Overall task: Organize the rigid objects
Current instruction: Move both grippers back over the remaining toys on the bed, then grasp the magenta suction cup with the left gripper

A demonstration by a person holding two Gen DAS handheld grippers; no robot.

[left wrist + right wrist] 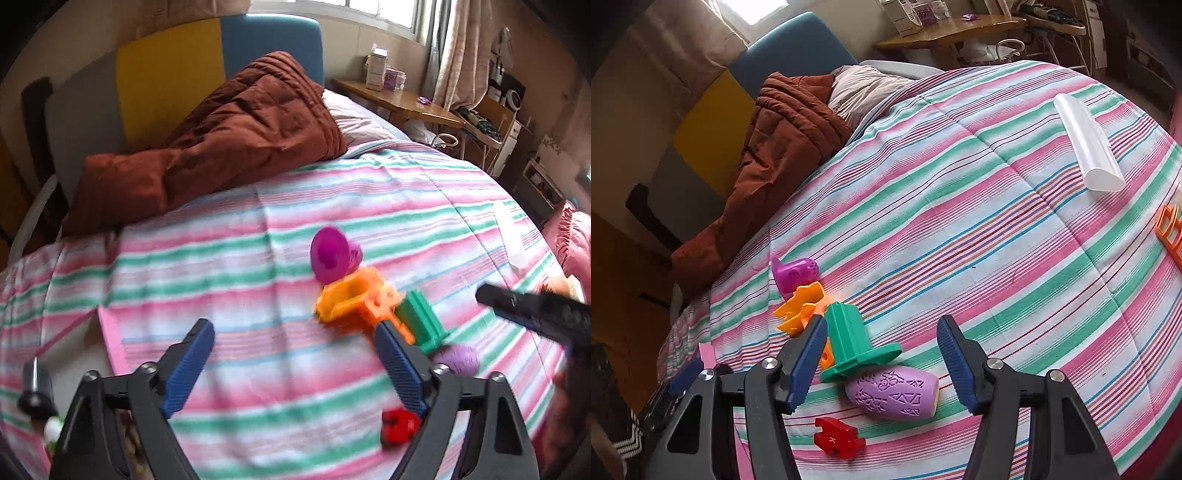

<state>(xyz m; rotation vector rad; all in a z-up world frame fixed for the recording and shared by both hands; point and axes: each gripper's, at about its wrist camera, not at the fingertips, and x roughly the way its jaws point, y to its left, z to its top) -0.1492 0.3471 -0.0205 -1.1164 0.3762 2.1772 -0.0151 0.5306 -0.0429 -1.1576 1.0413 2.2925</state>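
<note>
Small plastic pieces lie clustered on the striped bedspread: a magenta cup-shaped piece, an orange piece, a green flanged piece, a lilac patterned vase on its side, and a red puzzle piece. My right gripper is open and empty, hovering just above the green piece and the vase. My left gripper is open and empty, left of the same cluster: magenta, orange, green, lilac, red. The right gripper's black body shows at the right.
A white half-cylinder piece lies far right on the bed, and an orange frame piece at the right edge. A brown quilt is heaped at the headboard. A pink board lies by the left gripper. A wooden bedside table stands beyond.
</note>
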